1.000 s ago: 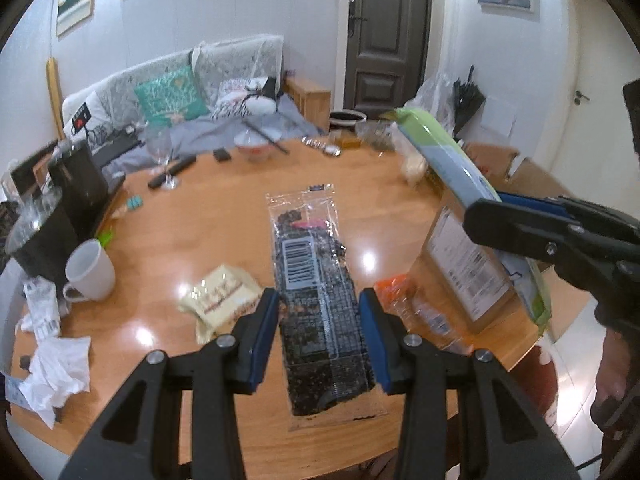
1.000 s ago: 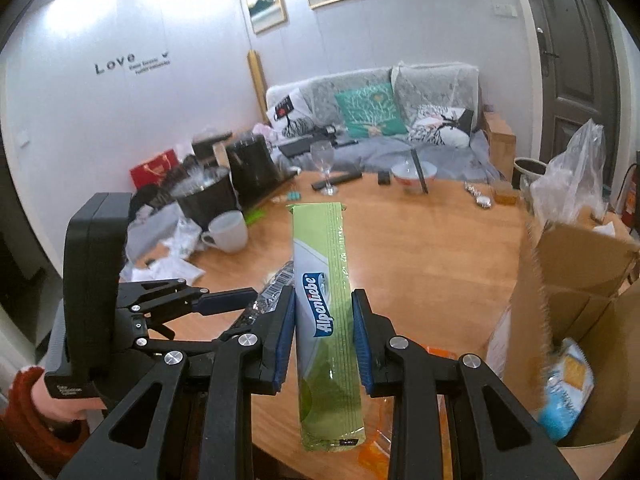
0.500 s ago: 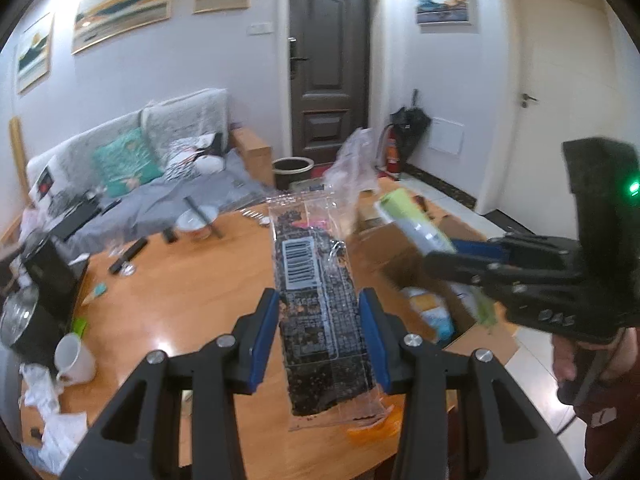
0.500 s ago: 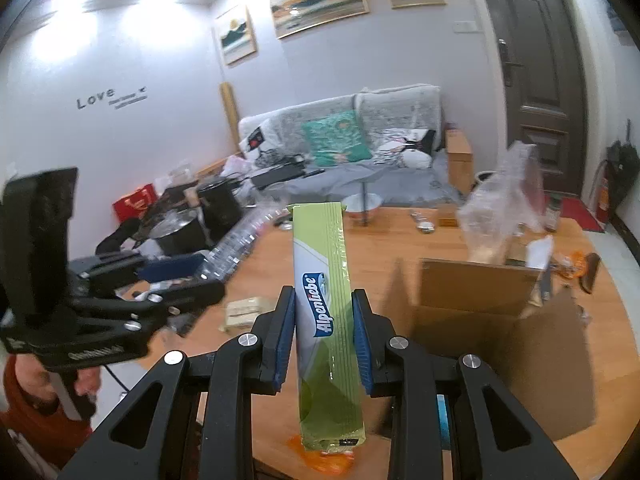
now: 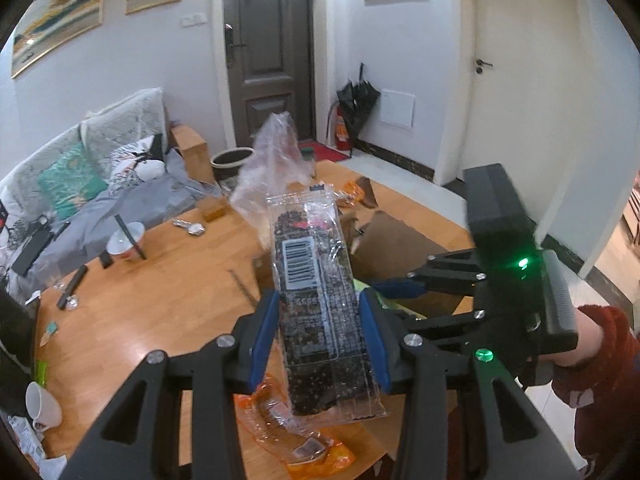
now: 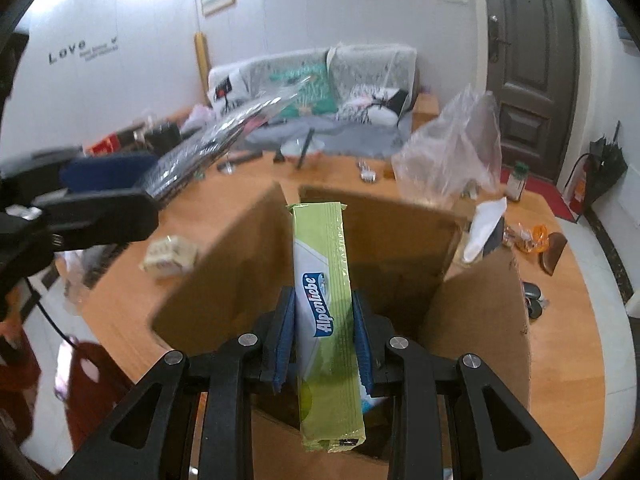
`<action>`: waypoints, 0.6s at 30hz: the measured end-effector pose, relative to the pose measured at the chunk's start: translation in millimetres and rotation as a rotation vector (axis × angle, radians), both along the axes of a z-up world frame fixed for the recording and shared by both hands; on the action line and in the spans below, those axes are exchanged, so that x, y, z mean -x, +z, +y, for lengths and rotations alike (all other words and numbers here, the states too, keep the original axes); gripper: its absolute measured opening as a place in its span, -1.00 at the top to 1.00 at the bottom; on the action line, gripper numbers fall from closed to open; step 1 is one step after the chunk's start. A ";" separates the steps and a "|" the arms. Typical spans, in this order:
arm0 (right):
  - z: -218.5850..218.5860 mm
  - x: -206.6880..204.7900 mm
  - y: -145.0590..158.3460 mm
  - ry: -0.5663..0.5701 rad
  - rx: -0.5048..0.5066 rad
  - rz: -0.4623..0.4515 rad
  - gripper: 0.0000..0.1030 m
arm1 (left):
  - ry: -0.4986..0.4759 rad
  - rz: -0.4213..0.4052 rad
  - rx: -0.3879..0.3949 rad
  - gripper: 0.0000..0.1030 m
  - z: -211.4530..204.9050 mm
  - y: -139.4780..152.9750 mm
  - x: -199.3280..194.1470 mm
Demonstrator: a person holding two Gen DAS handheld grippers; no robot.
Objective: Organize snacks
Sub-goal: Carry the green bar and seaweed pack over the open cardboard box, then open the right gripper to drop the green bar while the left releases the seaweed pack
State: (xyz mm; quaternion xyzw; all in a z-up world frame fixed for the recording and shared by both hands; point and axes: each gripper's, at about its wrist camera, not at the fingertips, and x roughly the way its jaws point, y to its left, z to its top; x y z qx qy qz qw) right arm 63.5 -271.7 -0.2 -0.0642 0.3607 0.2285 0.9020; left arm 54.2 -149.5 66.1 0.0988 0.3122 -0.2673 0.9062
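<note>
Item 1, right gripper: pads pressing on both sides of a green Alpenliebe candy pack, held lengthwise along the fingers. Directly beneath and ahead of the fingertips, the open cardboard box is now filling the view, where a second ago it was sitting off to the right; a blue-and-white packet is showing inside, below the pack.

Item 2, left gripper: jaws narrowed onto a clear-wrapped dark sesame-type bar, barcode facing up. Just under its tips, an orange wrapper is lying on the wooden table; beyond the bar, the box flap and a clear plastic bag.

Change: both hands are swinging from the open tabletop toward the box. Judgement: both snacks are nearing deposit; the candy pack looks the closer to release.
</note>
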 end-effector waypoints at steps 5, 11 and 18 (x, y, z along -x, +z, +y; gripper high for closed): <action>-1.2 -9.5 -16.9 0.017 0.040 0.044 0.55 | -0.022 0.021 -0.034 0.26 -20.5 -10.5 -8.6; -3.6 -18.0 -26.3 0.012 0.037 0.076 0.54 | -0.016 0.035 -0.045 0.25 -24.2 -17.3 -15.7; -1.9 -25.0 -37.3 0.008 0.050 0.107 0.52 | -0.011 0.046 -0.052 0.25 -23.7 -22.0 -19.6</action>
